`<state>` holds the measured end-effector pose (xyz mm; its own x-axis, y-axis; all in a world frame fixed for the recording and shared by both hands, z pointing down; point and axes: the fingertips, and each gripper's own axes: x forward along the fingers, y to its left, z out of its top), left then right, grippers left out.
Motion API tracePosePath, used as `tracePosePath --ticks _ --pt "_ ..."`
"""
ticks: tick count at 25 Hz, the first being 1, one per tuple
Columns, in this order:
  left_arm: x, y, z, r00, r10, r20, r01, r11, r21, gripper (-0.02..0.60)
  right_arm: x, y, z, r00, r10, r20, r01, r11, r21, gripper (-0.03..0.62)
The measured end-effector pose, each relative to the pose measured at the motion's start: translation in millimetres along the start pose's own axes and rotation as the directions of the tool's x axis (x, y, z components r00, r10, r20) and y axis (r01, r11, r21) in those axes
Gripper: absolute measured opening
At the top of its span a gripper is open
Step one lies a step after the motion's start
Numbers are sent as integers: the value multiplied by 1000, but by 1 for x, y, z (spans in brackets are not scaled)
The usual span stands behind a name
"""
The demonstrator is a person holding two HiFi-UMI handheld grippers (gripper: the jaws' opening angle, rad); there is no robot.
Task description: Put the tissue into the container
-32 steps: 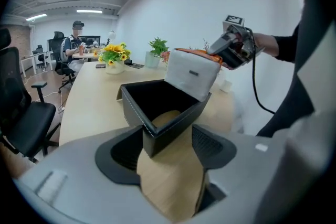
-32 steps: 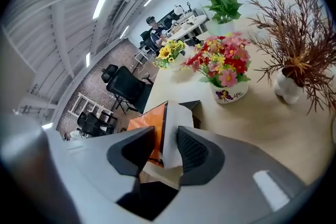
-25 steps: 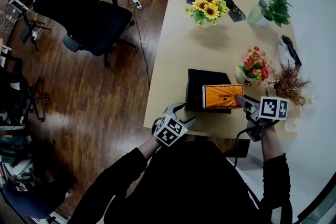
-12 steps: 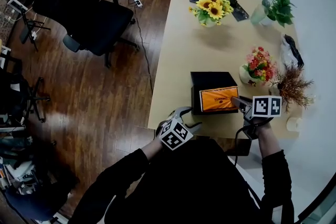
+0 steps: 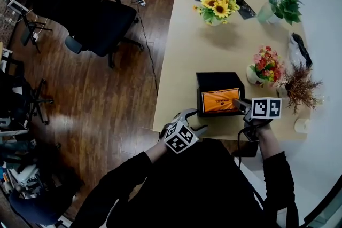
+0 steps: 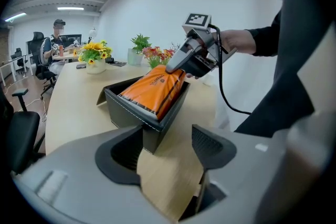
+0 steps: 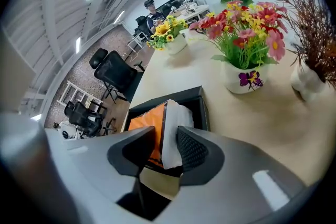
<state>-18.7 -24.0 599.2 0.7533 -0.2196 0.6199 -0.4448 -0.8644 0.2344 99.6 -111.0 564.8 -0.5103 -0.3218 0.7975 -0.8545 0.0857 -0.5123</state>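
An orange tissue pack point(image 5: 219, 100) lies tilted in the open black box point(image 5: 206, 80) on the light wooden table point(image 5: 184, 56). Its far end rests inside; its near end sticks up over the rim. My right gripper point(image 5: 239, 103) is shut on that raised end. In the right gripper view the pack's white side point(image 7: 173, 128) is pinched between the jaws of my right gripper point(image 7: 167, 147). My left gripper point(image 5: 192, 119) hangs open at the table's front edge, short of the box, holding nothing. The left gripper view shows the box point(image 6: 131, 110) and the pack point(image 6: 155, 86) ahead.
Behind the box stand a sunflower vase point(image 5: 215, 6), a pot of red and pink flowers point(image 5: 265, 65), a dried plant point(image 5: 299, 88) and a green plant point(image 5: 280, 5). Dark items point(image 5: 238, 0) lie at the far end. A black office chair point(image 5: 91, 13) stands on the floor at left.
My right gripper has sunk with the tissue pack, whose far end now sits lower in the box. The left gripper has hardly moved.
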Motion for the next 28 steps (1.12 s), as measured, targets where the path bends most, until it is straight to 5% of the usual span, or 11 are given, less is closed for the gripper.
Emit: tracePosePath --ticks 22,25,28 --pt "5 4 -6 999 19 -30 -21 998 -56 279 18 -10 -9 1000 -24 -16 23 999 -35 160" --pt "6 4 -8 999 30 -42 -33 997 -68 279 16 -13 -8 995 -95 -9 92 986 -142 161" --pt "5 4 -10 998 39 -43 -43 994 -97 279 10 -16 -6 980 -196 38 198 929 -313 185"
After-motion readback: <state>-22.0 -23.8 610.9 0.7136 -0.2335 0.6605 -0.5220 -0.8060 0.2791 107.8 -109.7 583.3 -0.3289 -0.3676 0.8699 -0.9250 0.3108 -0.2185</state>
